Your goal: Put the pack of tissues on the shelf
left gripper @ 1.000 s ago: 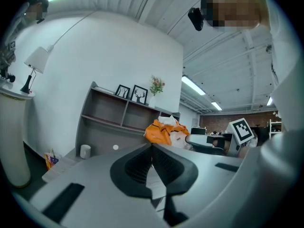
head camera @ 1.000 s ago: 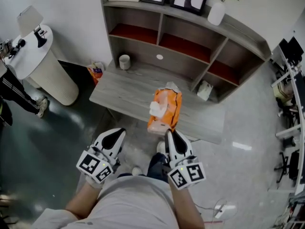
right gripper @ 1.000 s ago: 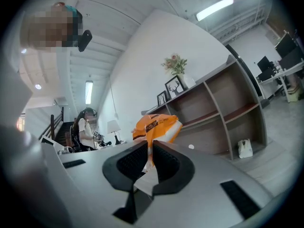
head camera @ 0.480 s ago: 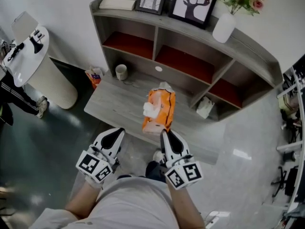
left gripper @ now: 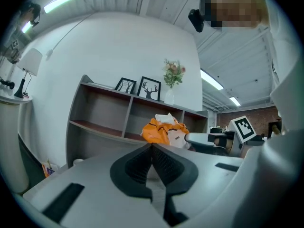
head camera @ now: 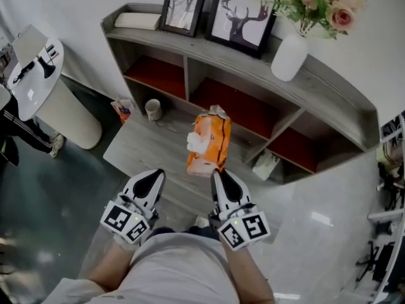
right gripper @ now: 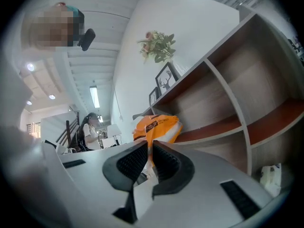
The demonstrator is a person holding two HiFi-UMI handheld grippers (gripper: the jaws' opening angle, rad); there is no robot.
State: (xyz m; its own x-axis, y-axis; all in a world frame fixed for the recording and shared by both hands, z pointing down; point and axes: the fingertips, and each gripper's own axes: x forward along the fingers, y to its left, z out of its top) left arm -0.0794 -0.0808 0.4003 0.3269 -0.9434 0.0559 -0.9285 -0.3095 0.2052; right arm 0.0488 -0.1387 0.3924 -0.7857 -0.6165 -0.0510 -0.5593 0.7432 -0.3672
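The orange pack of tissues (head camera: 207, 145) has white tissue poking out of its side. It hangs in the air over the grey desk (head camera: 142, 151), in front of the shelf's (head camera: 329, 90) middle compartment. My right gripper (head camera: 215, 173) is shut on the pack's near end. In the right gripper view the pack (right gripper: 156, 126) sticks out beyond the closed jaws of that gripper (right gripper: 150, 151). My left gripper (head camera: 155, 175) is beside it at the left, shut and empty. In the left gripper view its jaws (left gripper: 152, 148) meet and the pack (left gripper: 163, 129) shows at the right.
On top of the shelf stand a white vase with flowers (head camera: 289, 56), two framed pictures (head camera: 243, 18) and a book (head camera: 136, 20). A cup (head camera: 152, 109) sits at the desk's back left and a small white box (head camera: 264, 164) low at the right. A round white table (head camera: 47, 100) is at the left.
Both grippers and the view have moved forward towards the shelf. The pack, still held by the right gripper, is now closer to the middle compartment.
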